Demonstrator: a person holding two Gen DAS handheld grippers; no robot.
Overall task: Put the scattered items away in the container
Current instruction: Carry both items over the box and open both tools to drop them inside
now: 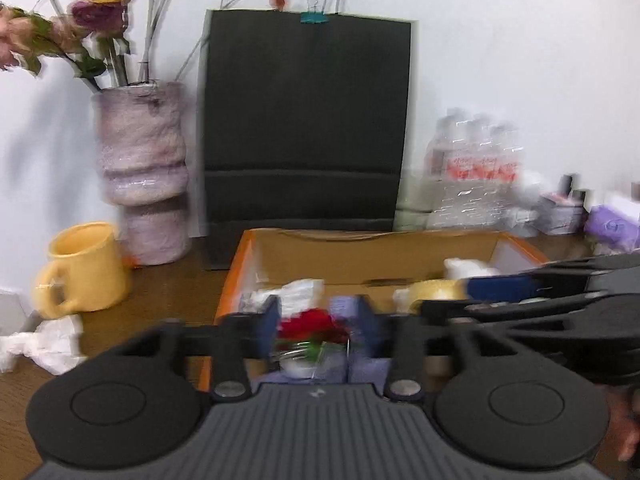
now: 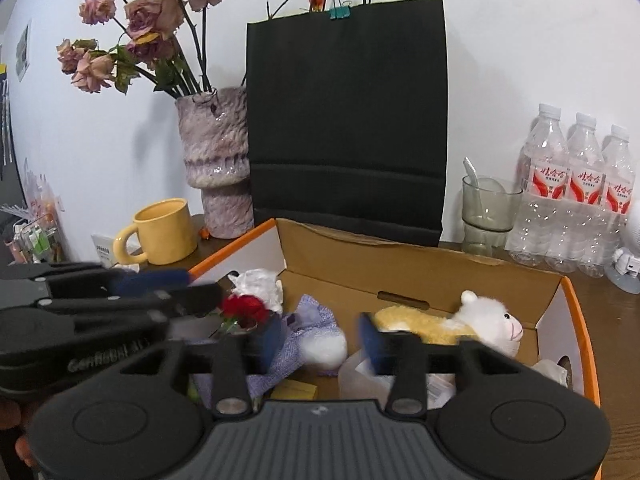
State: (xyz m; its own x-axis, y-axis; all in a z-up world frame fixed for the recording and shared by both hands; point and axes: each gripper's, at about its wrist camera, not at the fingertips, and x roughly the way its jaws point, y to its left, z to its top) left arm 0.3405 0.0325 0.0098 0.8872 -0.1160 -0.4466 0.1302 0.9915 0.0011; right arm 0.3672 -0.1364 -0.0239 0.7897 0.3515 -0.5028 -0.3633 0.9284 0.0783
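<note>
Left gripper hovers over the near-left part of the cardboard box, jaws parted fairly wide, the red flower in the gap between the pads. Motion blur in the left wrist view; cannot tell if either pad touches it. In the right wrist view the flower sits beyond the left gripper's tips, so no grip is evident. Below the flower something clear and glassy, too blurred to name.

Right gripper is over the near-middle of the box, jaws wide, nothing between them. Its body hides the near box wall and part of the contents.

Inside the box: purple cloth item with a white end, half hidden behind the right gripper's left finger; a small yellow box at the near edge, cut off; a clear plastic item, mostly hidden. Toward the right wall lies a plush sheep, yellow body, white head. White crumpled paper near the far-left corner.

On the table, left of the box: crumpled tissue still outside, yellow mug, then the pink vase with dried roses. Behind the box a black paper bag stands against the wall. Far right: glass cup, water bottles.
</note>
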